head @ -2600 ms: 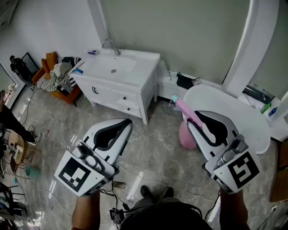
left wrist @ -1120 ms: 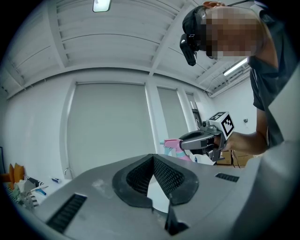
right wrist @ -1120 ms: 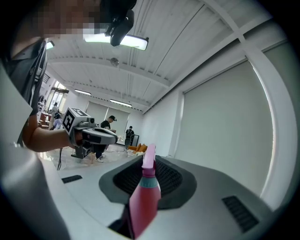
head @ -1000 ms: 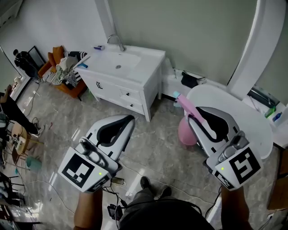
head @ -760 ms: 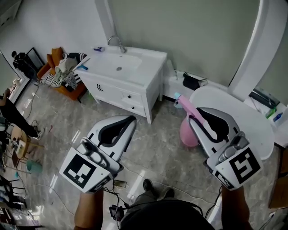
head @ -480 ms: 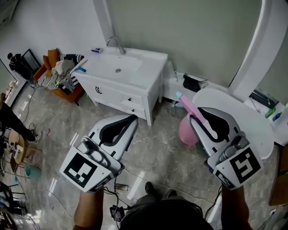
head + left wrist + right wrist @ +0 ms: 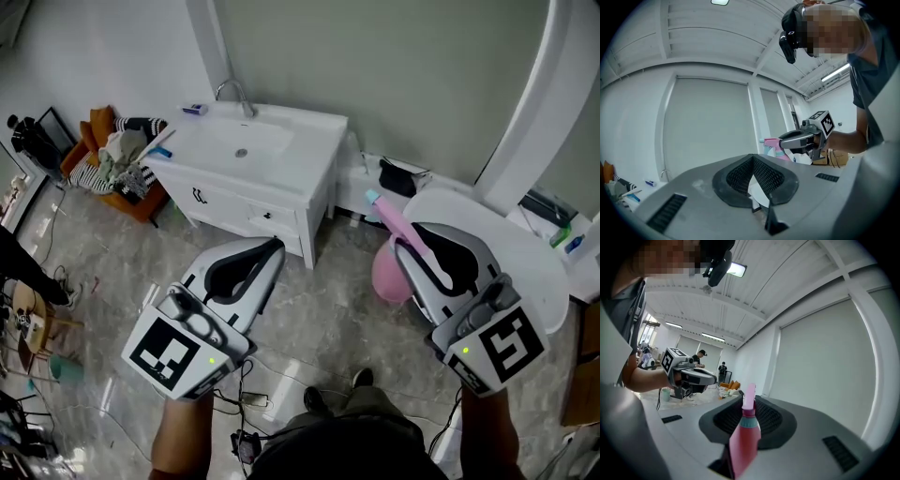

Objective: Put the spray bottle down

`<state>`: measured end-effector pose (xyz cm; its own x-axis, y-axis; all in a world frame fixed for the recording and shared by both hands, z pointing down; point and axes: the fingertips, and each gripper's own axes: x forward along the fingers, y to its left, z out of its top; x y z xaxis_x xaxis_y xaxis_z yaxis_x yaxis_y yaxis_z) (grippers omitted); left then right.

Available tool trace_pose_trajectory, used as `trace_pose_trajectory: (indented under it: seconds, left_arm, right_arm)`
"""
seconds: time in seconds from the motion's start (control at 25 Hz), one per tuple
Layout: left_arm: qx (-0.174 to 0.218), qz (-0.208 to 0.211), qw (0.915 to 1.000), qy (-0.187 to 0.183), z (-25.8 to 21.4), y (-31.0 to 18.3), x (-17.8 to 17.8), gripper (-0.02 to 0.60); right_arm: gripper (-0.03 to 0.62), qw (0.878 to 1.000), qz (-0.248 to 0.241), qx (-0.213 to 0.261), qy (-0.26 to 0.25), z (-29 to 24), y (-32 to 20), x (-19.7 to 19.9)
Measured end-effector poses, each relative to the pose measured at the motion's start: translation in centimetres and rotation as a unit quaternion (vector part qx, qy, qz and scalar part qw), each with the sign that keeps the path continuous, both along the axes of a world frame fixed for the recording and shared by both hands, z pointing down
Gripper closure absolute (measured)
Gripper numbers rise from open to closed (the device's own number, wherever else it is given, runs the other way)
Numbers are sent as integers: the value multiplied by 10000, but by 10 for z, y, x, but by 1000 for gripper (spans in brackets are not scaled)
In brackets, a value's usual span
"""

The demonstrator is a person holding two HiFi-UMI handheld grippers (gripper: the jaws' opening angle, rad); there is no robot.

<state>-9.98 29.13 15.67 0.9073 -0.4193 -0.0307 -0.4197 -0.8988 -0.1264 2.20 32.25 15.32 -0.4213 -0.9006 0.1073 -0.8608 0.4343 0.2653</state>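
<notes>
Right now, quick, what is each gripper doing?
Left gripper: jaws shut, nothing between them.
Right gripper: jaws closed on the pink spray bottle.

a white sink cabinet (image 7: 272,178) stands against a pale green wall (image 7: 394,66) on grey marbled floor (image 7: 319,314).

the spray bottle (image 7: 386,277) shows only its nozzle and a pink bulge; the rest is hidden behind the right gripper (image 7: 401,247)'s fingers. in the right gripper view its base drops out of sight between the fingers. beyond the left gripper (image 7: 272,247)'s fingertips, a blue-and-white item (image 7: 195,109) on the sink cabinet (image 7: 309,173) is too small to tell.
</notes>
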Motion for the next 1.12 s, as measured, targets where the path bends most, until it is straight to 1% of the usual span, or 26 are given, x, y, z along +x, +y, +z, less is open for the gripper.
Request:
trace_pose_trajectory:
  seconds: [0.12, 0.28, 0.36, 0.52, 0.6, 0.72, 0.84, 0.92, 1.0, 1.12]
  left_arm:
    - [51, -17, 10000, 81, -4, -9, 11, 577]
    - [-87, -222, 9997, -93, 2, -24, 26, 577]
    - [-61, -302, 9995, -59, 0, -33, 37, 577]
    - [-143, -433, 9989, -144, 5, -45, 57, 577]
    - [-139, -453, 9988, -101, 3, -50, 65, 578]
    - [13, -527, 9986, 46, -5, -56, 75, 577]
    - [-67, -716, 9974, 28, 2, -59, 85, 577]
    - [-163, -725, 9972, 65, 6, -61, 88, 577]
    - [-195, -739, 9969, 202, 4, -67, 83, 577]
    - [-227, -813, 9963, 167, 12, -80, 72, 577]
  right_arm:
    - [511, 9999, -110, -52, -9, 3, -11, 7]
    - [511, 9996, -267, -28, -62, 0, -30, 24]
    - [511, 9993, -360, -38, -73, 0, -41, 34]
    - [511, 9989, -464, -40, -83, 0, -58, 56]
    - [511, 9988, -483, -36, -97, 0, -65, 64]
    - [511, 9982, -602, -6, -51, -3, -76, 75]
    - [511, 9974, -726, 34, 10, -2, -86, 86]
    - [511, 9975, -707, -65, 54, 4, -89, 89]
    - [511, 9973, -701, -183, 133, 9, -95, 85]
    - [511, 9965, -787, -161, 214, 7, -109, 75]
